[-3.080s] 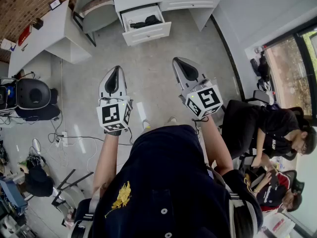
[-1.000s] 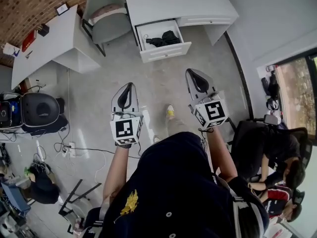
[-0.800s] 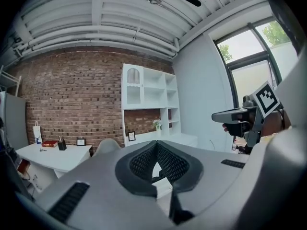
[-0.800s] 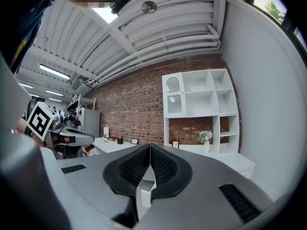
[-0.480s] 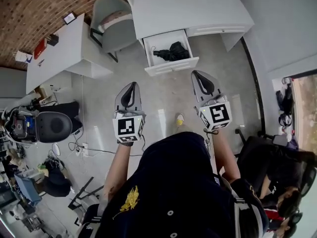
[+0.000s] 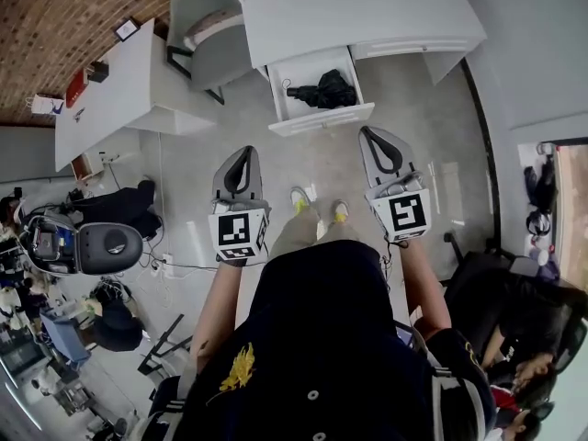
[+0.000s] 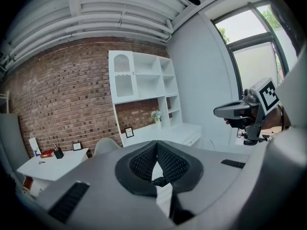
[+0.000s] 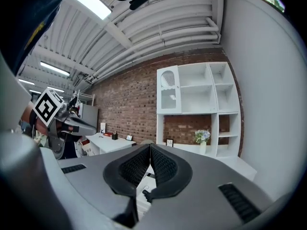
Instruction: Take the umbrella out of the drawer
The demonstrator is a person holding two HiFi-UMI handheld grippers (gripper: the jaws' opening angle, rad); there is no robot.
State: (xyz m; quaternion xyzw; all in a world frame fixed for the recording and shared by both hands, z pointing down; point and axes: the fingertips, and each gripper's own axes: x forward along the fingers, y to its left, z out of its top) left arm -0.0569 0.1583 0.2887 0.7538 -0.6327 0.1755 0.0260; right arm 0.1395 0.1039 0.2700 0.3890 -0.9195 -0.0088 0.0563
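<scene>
In the head view a white drawer (image 6: 323,118) stands pulled out from the white desk (image 6: 367,12). A folded black umbrella (image 6: 323,90) lies inside it. My left gripper (image 6: 242,152) is held out above the floor, short of the drawer and to its left. It is shut with nothing in it, and its black pads (image 7: 144,161) meet at the tip. My right gripper (image 6: 371,133) hovers just right of the drawer's front, also shut and empty, its pads (image 8: 163,166) pressed together. Each gripper shows in the other's view: the right gripper (image 7: 236,110) and the left gripper (image 8: 72,123).
A grey chair (image 6: 204,26) stands left of the drawer, tucked by the desk. A second white table (image 6: 110,90) runs along the brick wall at left. Cables and a black case (image 6: 92,246) lie on the floor at left. A seated person (image 6: 519,338) is at lower right.
The whole view has drawn nearer to the desk: the open drawer and umbrella now sit closer in front of both grippers. Both grippers stay shut and empty.
</scene>
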